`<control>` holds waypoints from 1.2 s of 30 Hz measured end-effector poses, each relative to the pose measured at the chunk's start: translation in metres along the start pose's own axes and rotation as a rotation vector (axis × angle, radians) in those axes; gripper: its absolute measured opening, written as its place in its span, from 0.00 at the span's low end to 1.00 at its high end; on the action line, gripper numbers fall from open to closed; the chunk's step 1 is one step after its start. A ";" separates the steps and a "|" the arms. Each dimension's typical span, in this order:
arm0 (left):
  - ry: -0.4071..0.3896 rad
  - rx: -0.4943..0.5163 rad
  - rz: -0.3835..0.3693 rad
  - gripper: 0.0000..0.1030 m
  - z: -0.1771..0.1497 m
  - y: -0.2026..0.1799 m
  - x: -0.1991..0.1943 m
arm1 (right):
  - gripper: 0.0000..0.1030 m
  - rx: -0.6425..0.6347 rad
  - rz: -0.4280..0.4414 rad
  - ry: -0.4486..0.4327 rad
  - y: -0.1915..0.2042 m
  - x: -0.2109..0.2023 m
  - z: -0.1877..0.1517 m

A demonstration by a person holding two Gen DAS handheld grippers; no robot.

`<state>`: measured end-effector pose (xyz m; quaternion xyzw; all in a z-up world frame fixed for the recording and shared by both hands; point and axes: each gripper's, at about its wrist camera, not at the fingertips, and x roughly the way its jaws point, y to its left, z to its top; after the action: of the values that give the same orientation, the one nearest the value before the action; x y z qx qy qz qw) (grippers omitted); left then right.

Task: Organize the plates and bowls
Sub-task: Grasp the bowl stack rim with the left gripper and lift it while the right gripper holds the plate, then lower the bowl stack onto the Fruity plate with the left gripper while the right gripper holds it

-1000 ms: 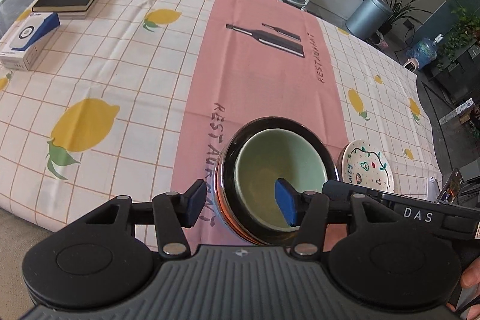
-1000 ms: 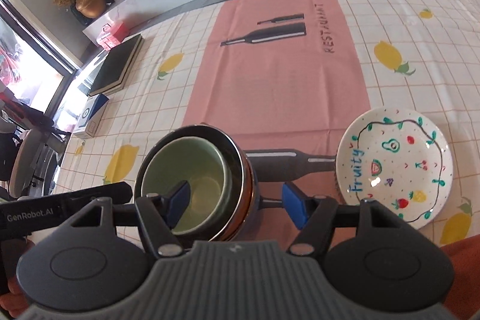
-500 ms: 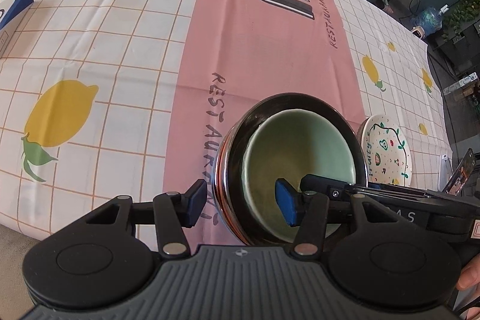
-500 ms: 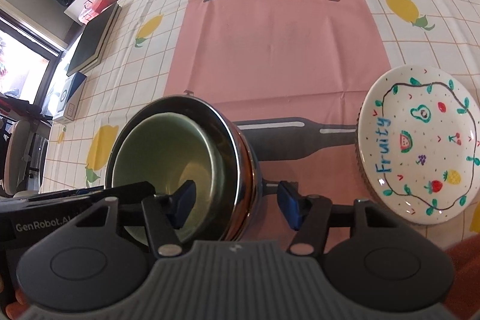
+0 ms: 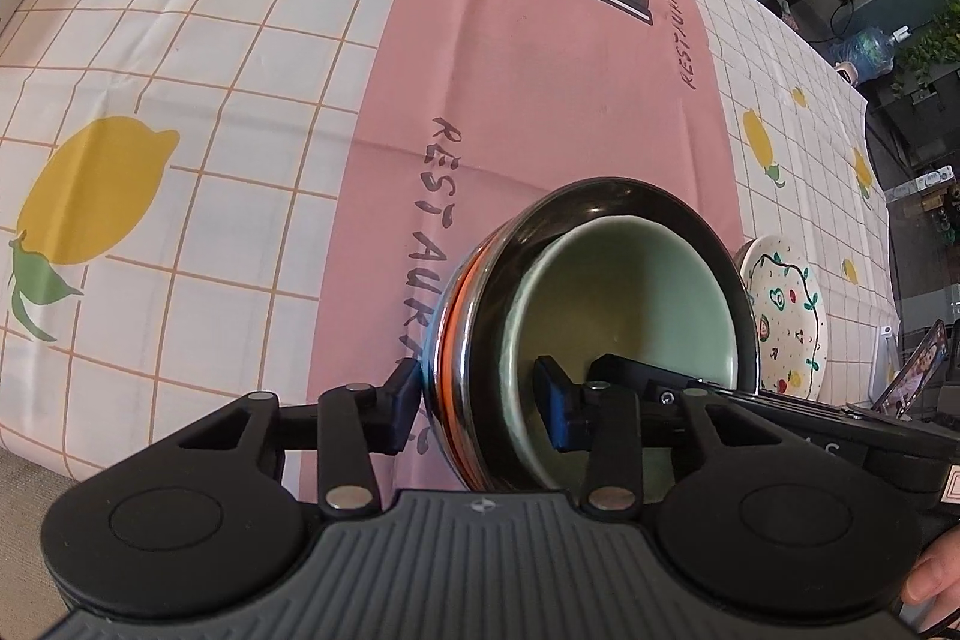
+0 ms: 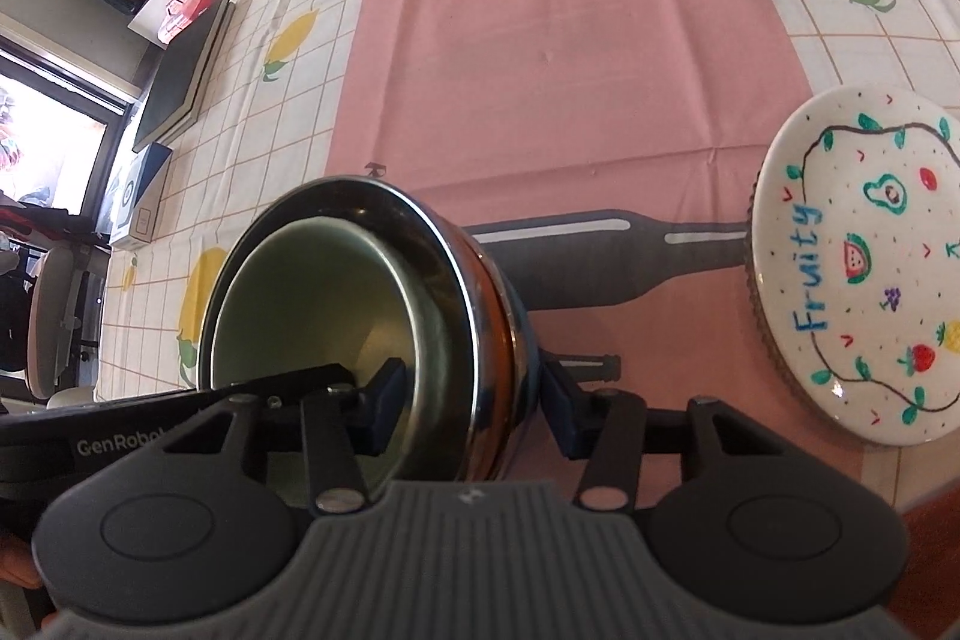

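Note:
A pale green bowl [image 5: 624, 304] sits nested inside a larger metal bowl [image 5: 474, 340] with an orange band. My left gripper [image 5: 480, 409] is shut on the stack's left rim, one finger outside and one inside. My right gripper [image 6: 474, 409] is shut on the right rim of the same metal bowl [image 6: 486, 328], with the green bowl [image 6: 312, 304] inside it. The stack seems held just above the tablecloth. A white plate [image 6: 864, 274] painted with fruit and the word "Fruity" lies to the right, also seen in the left wrist view [image 5: 786, 310].
A pink-striped, lemon-print tablecloth [image 5: 540, 58] covers the table. A black book [image 6: 180, 82] and a blue-and-white box [image 6: 138, 202] lie at the far left. The table's near edge is just below the grippers. A stool and bin stand beyond the far side.
Both grippers have closed in on the nested bowls' rims, and the stack has tilted and come nearer to the cameras. The plate has not moved.

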<state>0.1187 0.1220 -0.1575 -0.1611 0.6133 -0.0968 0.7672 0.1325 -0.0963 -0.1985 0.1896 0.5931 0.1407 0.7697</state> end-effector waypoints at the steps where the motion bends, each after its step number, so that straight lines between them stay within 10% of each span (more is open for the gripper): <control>1: -0.001 -0.001 -0.001 0.45 0.000 0.000 0.000 | 0.47 0.006 0.004 -0.001 -0.001 0.000 0.000; 12: 0.021 -0.057 -0.048 0.55 -0.002 0.007 0.005 | 0.53 0.142 0.114 0.049 -0.025 0.009 -0.002; 36: -0.011 -0.041 -0.016 0.43 -0.001 0.003 -0.005 | 0.48 0.192 0.167 0.063 -0.033 0.010 -0.007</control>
<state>0.1167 0.1261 -0.1546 -0.1822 0.6096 -0.0898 0.7663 0.1283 -0.1203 -0.2238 0.3065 0.6098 0.1527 0.7148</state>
